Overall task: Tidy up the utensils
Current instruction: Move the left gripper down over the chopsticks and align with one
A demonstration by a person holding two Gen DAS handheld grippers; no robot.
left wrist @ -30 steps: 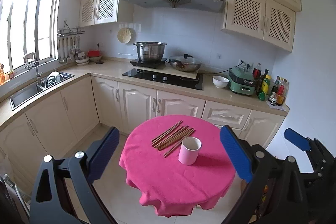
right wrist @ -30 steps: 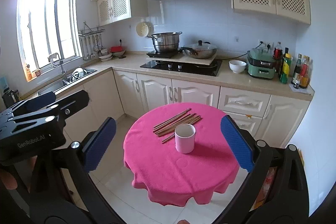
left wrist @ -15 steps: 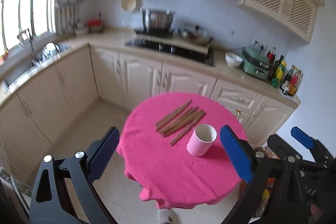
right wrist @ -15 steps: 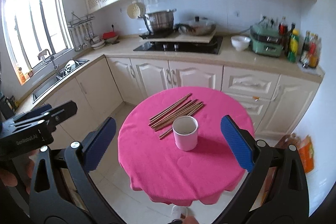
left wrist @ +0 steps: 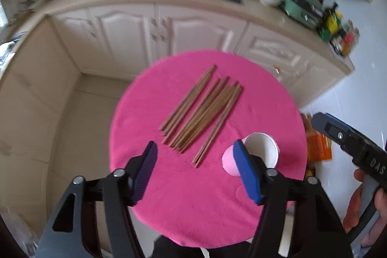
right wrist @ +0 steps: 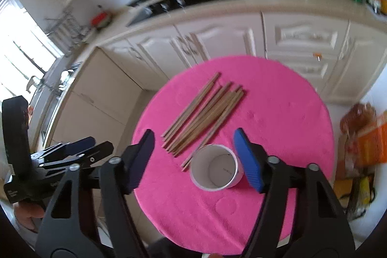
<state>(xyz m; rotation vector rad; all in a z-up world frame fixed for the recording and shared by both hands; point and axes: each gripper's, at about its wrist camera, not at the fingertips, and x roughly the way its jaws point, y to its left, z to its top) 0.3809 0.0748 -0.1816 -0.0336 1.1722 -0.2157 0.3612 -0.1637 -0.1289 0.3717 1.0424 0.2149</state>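
The chopsticks (left wrist: 203, 110) lie flat in a loose bunch in the middle of the round table with the pink cloth (left wrist: 169, 197); their thin ends point toward the near side, so they look easy to pick up from here. The pink cup (right wrist: 216, 169) stands upright just to the right of the near ends of the sticks, with its mouth facing up; I think it is there so the sticks can be dropped in. It looks empty, so I think the job has not really started.

The left gripper (left wrist: 196, 173) hangs over the near side of the table, pointing down toward the near ends of the sticks; its jaws are closing, but nothing is between them and the blue pads press on nothing. The right gripper (right wrist: 194, 158) hangs over the cup; its jaws are closing too, and the cup shows in the gap, but the pads do not touch it.

A second ago both grippers were far back and looked across the whole kitchen, and the table was small and far away; now they look down on it from close up, and their jaws stand less wide. The sticks and the cup have stayed where they were.
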